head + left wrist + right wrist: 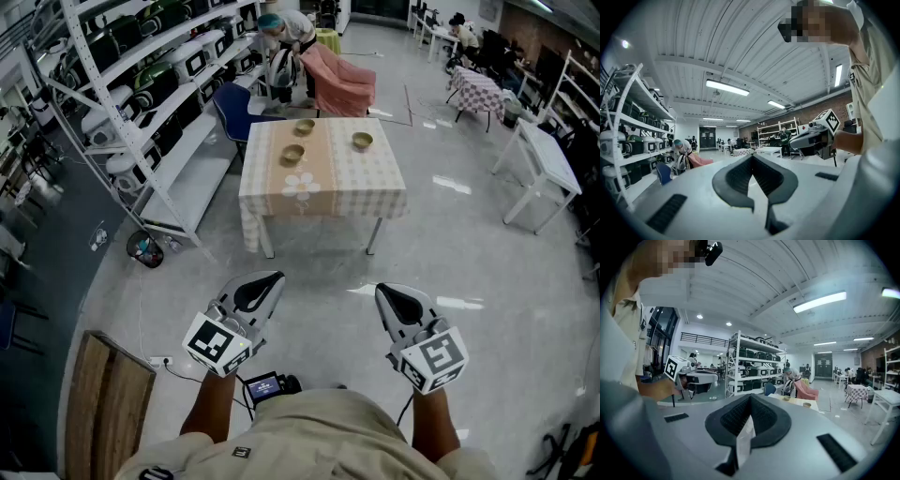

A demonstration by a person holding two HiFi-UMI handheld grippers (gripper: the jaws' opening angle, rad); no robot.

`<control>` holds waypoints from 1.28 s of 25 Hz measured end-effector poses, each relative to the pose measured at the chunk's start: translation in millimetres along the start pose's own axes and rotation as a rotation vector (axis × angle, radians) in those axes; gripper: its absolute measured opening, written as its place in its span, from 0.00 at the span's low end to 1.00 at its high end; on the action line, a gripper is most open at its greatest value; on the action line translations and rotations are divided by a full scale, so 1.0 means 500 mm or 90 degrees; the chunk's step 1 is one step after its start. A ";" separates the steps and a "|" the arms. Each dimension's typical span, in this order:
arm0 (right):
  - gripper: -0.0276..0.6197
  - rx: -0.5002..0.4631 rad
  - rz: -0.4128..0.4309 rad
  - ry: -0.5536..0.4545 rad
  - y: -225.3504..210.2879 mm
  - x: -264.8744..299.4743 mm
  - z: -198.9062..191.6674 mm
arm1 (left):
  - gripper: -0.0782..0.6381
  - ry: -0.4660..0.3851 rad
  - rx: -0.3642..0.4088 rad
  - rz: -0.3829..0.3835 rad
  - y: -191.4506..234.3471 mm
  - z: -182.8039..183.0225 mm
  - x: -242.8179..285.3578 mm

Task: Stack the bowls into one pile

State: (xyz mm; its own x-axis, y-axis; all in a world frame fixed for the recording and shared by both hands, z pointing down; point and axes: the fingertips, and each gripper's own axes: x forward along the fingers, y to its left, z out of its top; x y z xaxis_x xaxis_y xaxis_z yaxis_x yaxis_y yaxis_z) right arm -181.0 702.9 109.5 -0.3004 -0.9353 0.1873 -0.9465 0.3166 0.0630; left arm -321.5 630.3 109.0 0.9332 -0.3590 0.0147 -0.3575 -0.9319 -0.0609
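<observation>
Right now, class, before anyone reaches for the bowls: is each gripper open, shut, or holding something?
Left gripper: shut, holding nothing.
Right gripper: shut, holding nothing.

bowls (293, 154): too small to tell if empty | wooden board (101, 408): cut off at bottom edge

Ahead, a square table (323, 192) under a checked cloth with a beige runner. To its left, long white shelving (150, 103) loaded with appliances, with a blue chair (232, 105) between. Behind, a person (281, 33) bent beside a pink-draped seat (342, 82). Far right, a white table (544, 155).
</observation>
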 end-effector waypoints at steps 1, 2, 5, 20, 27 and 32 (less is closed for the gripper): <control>0.05 -0.001 -0.001 0.000 0.001 0.006 -0.001 | 0.12 0.000 0.002 -0.001 0.006 -0.002 0.000; 0.05 -0.001 -0.002 0.001 0.002 0.013 -0.001 | 0.12 0.000 0.003 -0.002 0.012 -0.004 -0.001; 0.05 -0.001 -0.005 0.003 0.007 0.032 0.000 | 0.12 0.001 0.004 -0.006 0.032 -0.008 -0.003; 0.05 0.019 -0.039 -0.008 0.030 0.158 0.022 | 0.12 0.000 -0.023 -0.031 0.160 -0.052 -0.018; 0.05 0.017 -0.055 0.004 0.020 0.198 0.022 | 0.12 -0.001 -0.032 -0.049 0.199 -0.070 0.001; 0.05 0.021 -0.055 0.003 -0.043 0.218 0.021 | 0.12 0.009 -0.034 -0.043 0.217 -0.075 0.053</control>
State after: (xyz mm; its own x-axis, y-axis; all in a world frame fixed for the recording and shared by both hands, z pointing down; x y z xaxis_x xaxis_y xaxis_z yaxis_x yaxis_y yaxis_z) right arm -194.6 592.3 118.2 -0.2168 -0.9581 0.1874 -0.9722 0.2293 0.0474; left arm -337.1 517.6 140.3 0.9550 -0.2949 0.0315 -0.2948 -0.9555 -0.0065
